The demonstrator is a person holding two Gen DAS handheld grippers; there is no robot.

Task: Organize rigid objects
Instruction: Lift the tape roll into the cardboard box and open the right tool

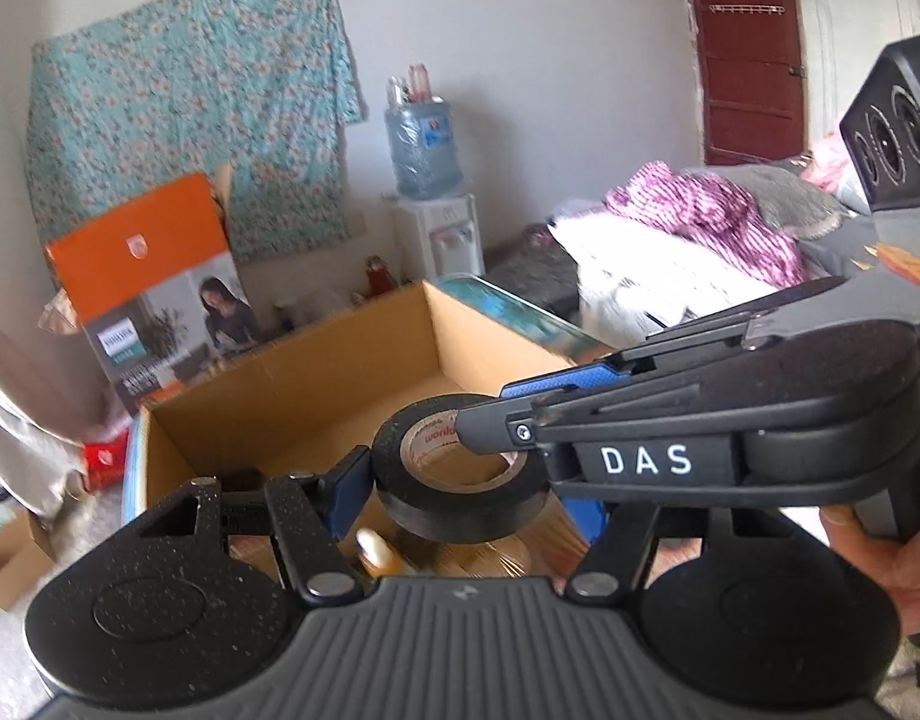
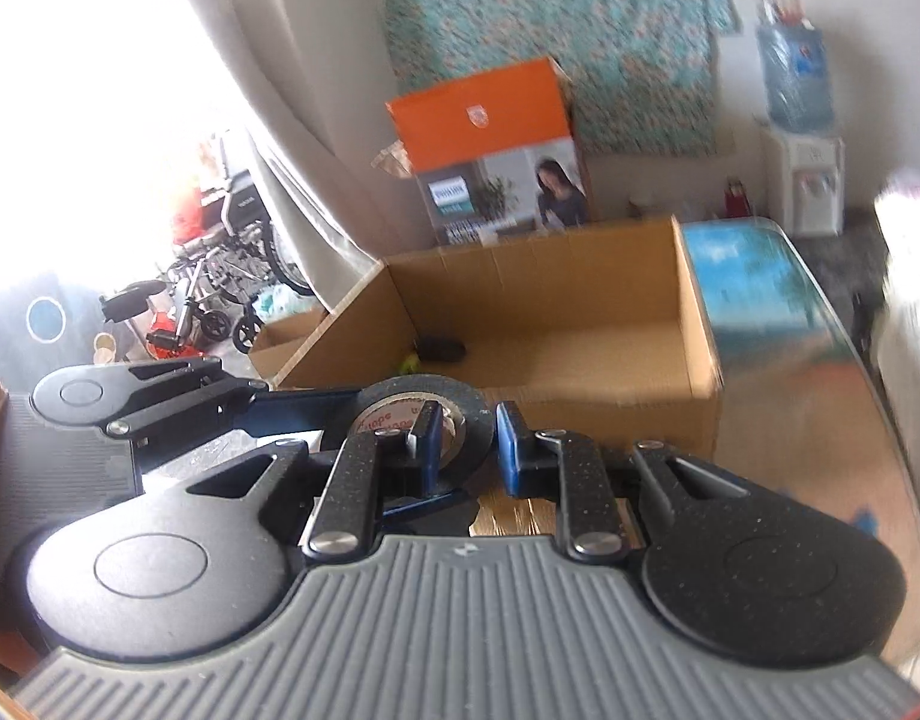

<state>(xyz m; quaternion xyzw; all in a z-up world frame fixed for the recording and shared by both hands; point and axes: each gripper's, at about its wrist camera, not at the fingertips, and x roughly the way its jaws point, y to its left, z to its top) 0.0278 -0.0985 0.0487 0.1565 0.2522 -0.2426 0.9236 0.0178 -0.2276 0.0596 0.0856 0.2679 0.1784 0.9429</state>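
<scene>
A black tape roll (image 1: 460, 495) hangs in the air just in front of an open cardboard box (image 1: 292, 372). My left gripper (image 1: 466, 501) is shut across the roll's outer sides, with one blue pad (image 1: 347, 489) on its left flank. From the right, my right gripper (image 1: 490, 417) pinches the roll's wall. In the right wrist view the right gripper (image 2: 472, 447) has one finger inside the hole of the tape roll (image 2: 424, 396) and one outside. A left finger (image 2: 298, 411) reaches in from the left. The box (image 2: 580, 282) holds a dark object (image 2: 439, 348).
The box stands on a glass-topped table (image 2: 760, 312). Behind it lean an orange carton (image 1: 142, 252) and a water dispenser (image 1: 442, 234). Clothes (image 1: 700, 210) are piled at the right and a wheelchair (image 2: 232, 252) stands at the left. A small bottle (image 1: 373, 552) lies below the roll.
</scene>
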